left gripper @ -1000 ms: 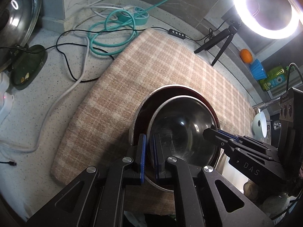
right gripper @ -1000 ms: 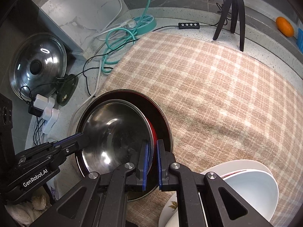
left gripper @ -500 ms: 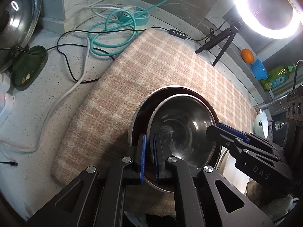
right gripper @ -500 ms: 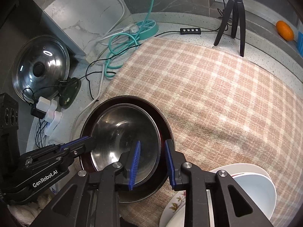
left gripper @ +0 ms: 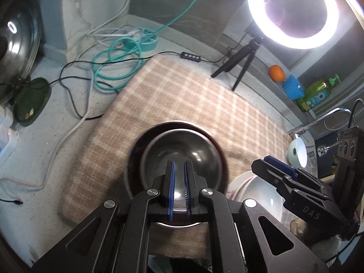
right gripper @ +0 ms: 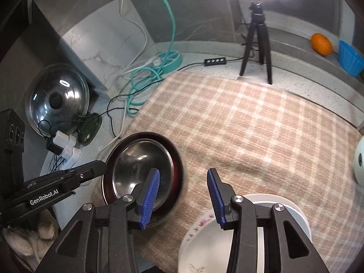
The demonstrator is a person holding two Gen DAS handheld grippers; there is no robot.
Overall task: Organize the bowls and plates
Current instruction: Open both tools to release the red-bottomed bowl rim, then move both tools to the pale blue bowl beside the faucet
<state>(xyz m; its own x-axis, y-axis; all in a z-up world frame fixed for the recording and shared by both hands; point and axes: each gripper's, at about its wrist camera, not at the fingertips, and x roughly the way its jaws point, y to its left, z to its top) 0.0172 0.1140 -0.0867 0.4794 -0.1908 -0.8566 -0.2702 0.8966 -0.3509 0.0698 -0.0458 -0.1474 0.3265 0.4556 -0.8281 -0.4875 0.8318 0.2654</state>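
A steel bowl [left gripper: 182, 152] sits nested inside a dark red bowl [left gripper: 136, 145] on the checked cloth [left gripper: 193, 100]. My left gripper [left gripper: 179, 187] is above the steel bowl's near rim, its jaws a narrow gap apart and holding nothing. In the right wrist view the nested bowls [right gripper: 141, 166] lie at lower left. My right gripper [right gripper: 183, 193] is wide open and empty, lifted to the right of them. A white bowl [right gripper: 289, 213] stacked on a flowered plate [right gripper: 200, 238] sits under its right finger.
A ring light on a black tripod [right gripper: 257, 41] stands at the back of the cloth. Teal and white cables [left gripper: 118, 52], a pot lid [right gripper: 56, 100], chargers [right gripper: 66, 145], an orange [right gripper: 321, 44] and a blue cup [right gripper: 350, 56] lie around the counter.
Both grippers let go of the bowl rims. The right gripper opened wide and pulled back to the right; the left opened slightly and shifted over the steel bowl. The bowls stay nested on the cloth.
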